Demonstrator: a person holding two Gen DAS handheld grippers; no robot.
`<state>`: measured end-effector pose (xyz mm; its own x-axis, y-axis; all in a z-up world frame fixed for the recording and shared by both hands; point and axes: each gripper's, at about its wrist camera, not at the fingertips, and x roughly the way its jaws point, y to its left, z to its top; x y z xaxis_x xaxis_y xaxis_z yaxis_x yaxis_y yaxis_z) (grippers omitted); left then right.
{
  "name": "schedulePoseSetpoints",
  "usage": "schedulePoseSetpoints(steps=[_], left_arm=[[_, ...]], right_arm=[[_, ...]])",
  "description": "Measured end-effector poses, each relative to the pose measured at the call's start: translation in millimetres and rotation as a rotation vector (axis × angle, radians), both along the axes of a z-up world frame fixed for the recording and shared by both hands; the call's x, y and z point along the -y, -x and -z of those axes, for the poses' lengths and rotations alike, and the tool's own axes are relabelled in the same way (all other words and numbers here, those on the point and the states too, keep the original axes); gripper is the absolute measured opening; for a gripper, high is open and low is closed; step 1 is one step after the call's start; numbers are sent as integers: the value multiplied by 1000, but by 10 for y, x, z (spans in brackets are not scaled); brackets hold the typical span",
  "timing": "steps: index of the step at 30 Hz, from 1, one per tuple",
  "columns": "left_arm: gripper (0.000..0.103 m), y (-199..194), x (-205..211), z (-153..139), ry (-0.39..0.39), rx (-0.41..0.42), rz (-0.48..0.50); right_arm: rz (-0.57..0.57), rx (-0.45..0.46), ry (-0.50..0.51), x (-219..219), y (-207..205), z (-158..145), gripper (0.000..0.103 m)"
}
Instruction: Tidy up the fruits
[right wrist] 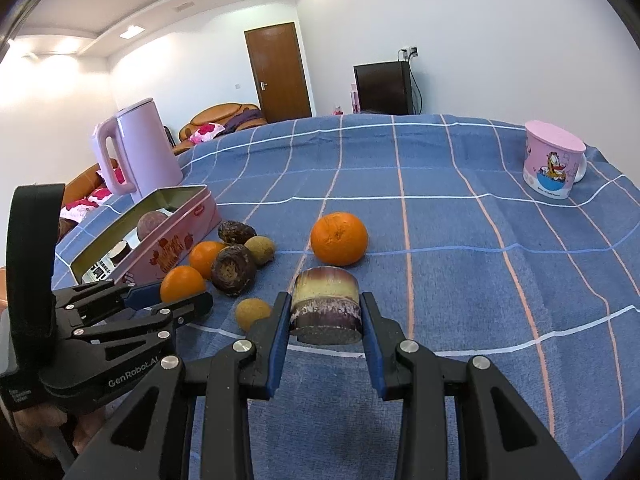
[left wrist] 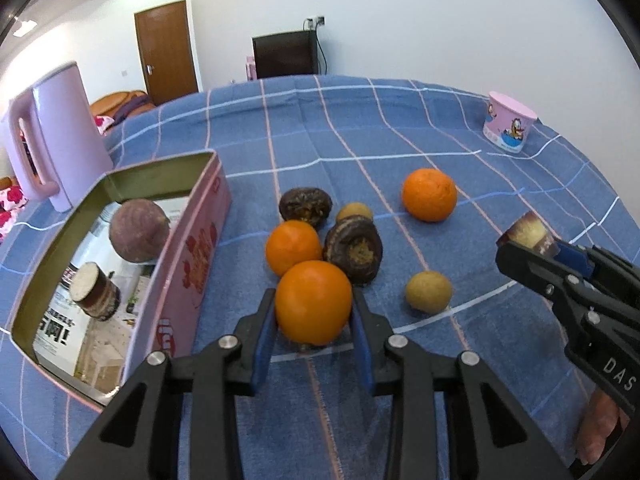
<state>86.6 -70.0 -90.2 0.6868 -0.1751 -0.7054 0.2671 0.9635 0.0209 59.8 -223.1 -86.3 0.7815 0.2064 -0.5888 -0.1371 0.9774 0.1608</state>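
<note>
Left fingers [left wrist: 314, 312] grip an orange [left wrist: 313, 302] resting on the desk [left wrist: 400, 128], just right of the tin [left wrist: 192, 240]. Right fingers [right wrist: 326, 312] clamp a cane piece [right wrist: 326, 306], farther right of the tin. The tin's long axis runs away from the viewer; the left hand is nearer.

The left gripper [right wrist: 182, 306] carries "GenRobot.AI" in white on its black body. The right gripper [left wrist: 532, 246] shows the letters "DAS" on its side. Print inside the pink tin [left wrist: 188, 264] is too blurred to read.
</note>
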Motion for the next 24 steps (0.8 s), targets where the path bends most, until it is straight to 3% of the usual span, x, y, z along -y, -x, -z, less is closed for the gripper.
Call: schedulePoseSetpoints(steps=[24], left_arm=[[36,207,-116,-148,27,153,-50]], right_arm=[[-16,87,-1,-27,138,-78,35]])
